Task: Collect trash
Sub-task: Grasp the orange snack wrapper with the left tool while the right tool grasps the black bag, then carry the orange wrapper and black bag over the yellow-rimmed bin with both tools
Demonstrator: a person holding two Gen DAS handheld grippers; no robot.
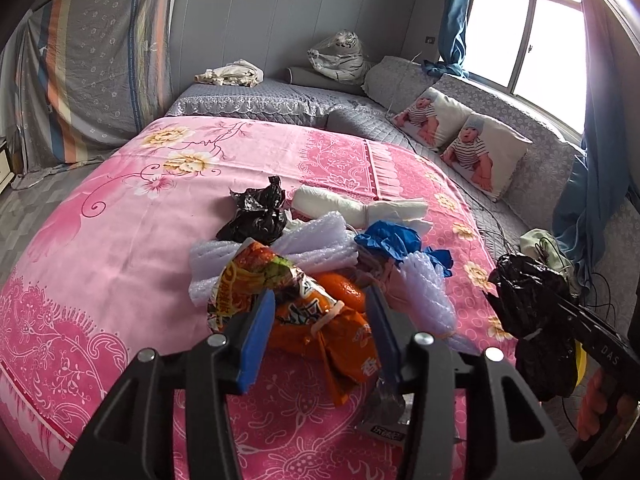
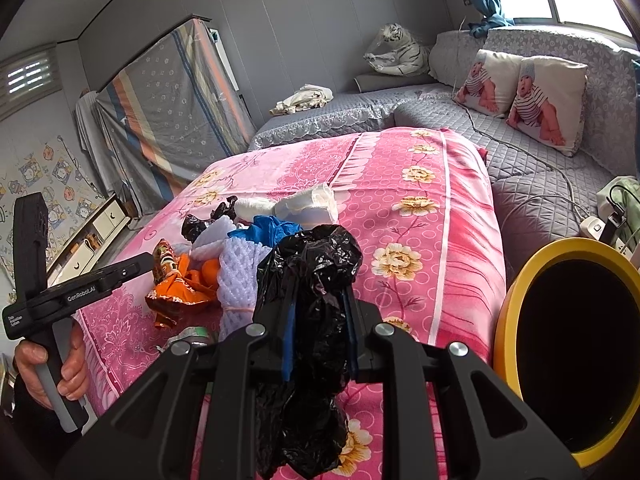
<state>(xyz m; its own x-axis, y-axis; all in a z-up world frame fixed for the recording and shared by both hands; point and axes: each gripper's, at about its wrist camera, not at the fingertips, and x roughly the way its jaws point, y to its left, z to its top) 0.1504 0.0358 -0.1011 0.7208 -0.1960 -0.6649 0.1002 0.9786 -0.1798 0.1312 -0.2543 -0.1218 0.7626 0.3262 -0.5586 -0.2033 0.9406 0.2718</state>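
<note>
A black plastic bag (image 2: 308, 320) is pinched between the fingers of the right gripper (image 2: 320, 336), bunched above them and hanging limp below, clear of the bed (image 2: 440, 240). Just to the right of these fingers stands a yellow bin (image 2: 508, 320), its dark mouth facing the camera.

The left gripper (image 1: 316, 328) has its fingers spread, with no earlier view to compare; an orange snack wrapper (image 1: 296, 320) lies between them on the pink flowered bedspread, and I cannot tell whether the blue pads touch it. Past the fingertips sits the rest of the trash heap: an orange fruit (image 1: 344, 290), white foam netting (image 1: 304, 244), a blue glove (image 1: 396, 240), another black bag (image 1: 256, 212) and a rolled white bundle (image 1: 352, 204). A silver wrapper (image 1: 384, 404) lies under the right-hand finger. A hand (image 2: 60, 364) grips the left handle.
</note>
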